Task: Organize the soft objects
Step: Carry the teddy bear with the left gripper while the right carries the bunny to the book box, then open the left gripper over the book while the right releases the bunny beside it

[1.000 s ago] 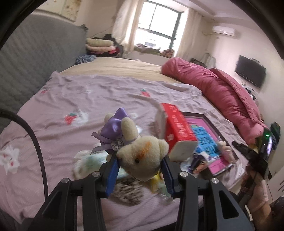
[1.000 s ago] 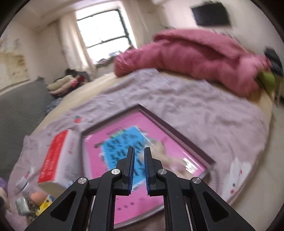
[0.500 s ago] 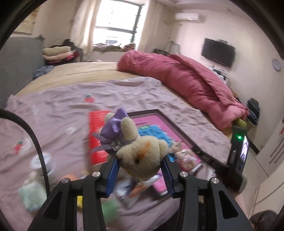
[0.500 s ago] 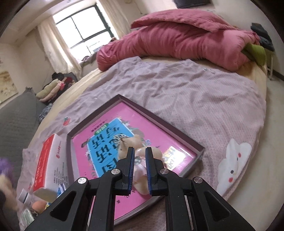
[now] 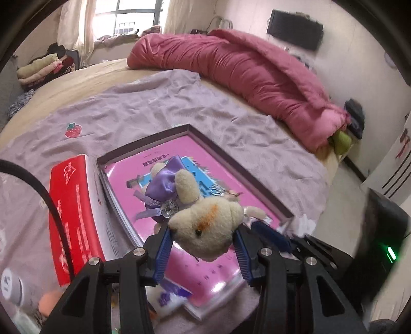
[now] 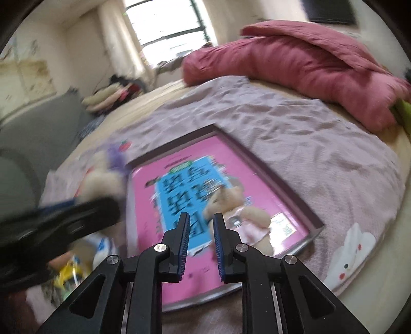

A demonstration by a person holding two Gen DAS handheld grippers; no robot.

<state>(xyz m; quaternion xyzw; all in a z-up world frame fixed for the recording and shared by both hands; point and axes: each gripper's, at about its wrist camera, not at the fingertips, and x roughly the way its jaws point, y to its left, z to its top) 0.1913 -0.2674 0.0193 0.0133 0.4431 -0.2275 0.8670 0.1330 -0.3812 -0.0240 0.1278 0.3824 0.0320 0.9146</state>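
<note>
Fingers of the left gripper (image 5: 203, 246) are clenching a cream teddy bear (image 5: 205, 228) by its head, holding it over the pink-lined tray (image 5: 259, 179) on the bed (image 5: 179, 108). Right gripper (image 6: 201, 239) is opening, nothing between its fingers; a second small bear (image 6: 239, 213) is lying in the tray just beyond and right of them, nearer this hand.

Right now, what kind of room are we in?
A bedroom, most likely: a bed with a rumpled pink quilt, a window behind it, and a TV on the wall.
</note>
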